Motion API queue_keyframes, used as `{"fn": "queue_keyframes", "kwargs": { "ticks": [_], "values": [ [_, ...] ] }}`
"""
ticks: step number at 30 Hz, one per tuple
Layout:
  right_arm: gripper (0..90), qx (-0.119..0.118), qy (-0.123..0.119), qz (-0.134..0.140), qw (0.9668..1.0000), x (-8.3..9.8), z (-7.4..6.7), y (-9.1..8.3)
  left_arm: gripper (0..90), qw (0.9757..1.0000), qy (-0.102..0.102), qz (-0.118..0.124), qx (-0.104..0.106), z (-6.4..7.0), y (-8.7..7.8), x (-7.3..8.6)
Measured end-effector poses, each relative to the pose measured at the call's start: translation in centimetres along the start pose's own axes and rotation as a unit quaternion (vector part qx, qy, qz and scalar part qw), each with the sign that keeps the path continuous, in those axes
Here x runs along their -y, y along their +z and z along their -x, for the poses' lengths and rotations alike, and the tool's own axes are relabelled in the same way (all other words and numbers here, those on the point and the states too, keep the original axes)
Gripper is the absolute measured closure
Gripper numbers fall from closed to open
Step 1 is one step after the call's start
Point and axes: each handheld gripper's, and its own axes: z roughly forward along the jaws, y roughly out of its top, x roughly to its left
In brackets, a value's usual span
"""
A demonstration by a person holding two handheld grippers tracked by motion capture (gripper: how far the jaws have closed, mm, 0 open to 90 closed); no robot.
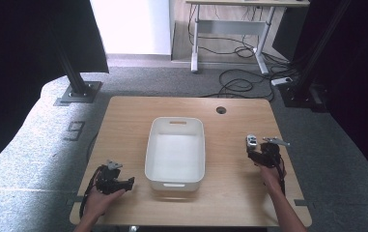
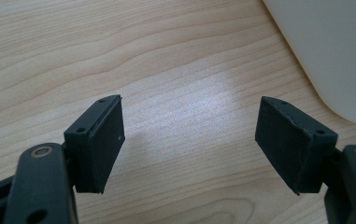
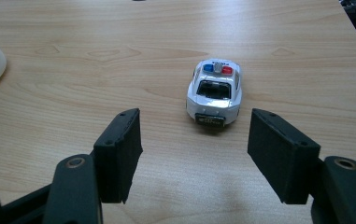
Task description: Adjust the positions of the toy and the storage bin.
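I see the table (image 1: 123, 116) with a white bin (image 1: 151, 150) at its centre, long side running away from me. The bin holds nothing that I can make out.

Right gripper (image 1: 260, 153): I hold it over the right part of the table, pointing away from me. In the right gripper view its jaws stand wide apart with nothing between the pads (image 3: 118, 154). A toy car (image 3: 214, 92) sits on the wood just ahead of the jaws, apart from both pads and slightly nearer the right-hand one. The car is white with a dark rear window and a blue and red light bar on the roof; its rear faces the camera. In the high view the car (image 1: 251, 141) lies right of the bin, well apart from it, just ahead of the gripper.

Left gripper (image 1: 123, 183): I hold it near the front left corner of the table, pointing toward the bin. In the left gripper view its jaws are open, with bare wood between the pads (image 2: 102, 144). The bin's rounded corner (image 2: 334, 56) shows at upper right, beyond the right-hand pad and clear of it
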Motion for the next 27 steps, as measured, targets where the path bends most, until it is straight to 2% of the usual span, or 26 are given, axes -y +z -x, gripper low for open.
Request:
{"fn": "queue_keyframes", "kwargs": {
  "ticks": [13,22,24,27],
  "values": [
    [34.5,0.002,-0.004,-0.006,1.0000,-0.1,0.2,1.0,24.5,1.0000,-0.002,-0.001,0.000,0.0,0.1,0.0],
    [34.5,0.004,0.007,-0.009,0.9999,-0.2,0.9,1.5,24.5,1.0000,-0.002,-0.001,0.000,0.0,0.1,0.0],
    [34.0,0.006,0.007,-0.015,0.9999,-0.3,1.0,1.5,24.5,1.0000,-0.003,-0.001,0.000,0.0,0.1,0.0],
    [34.1,0.005,0.004,-0.009,0.9999,-0.9,1.0,1.3,24.5,1.0000,-0.003,-0.002,0.000,0.0,0.1,0.0]
  ]
}}
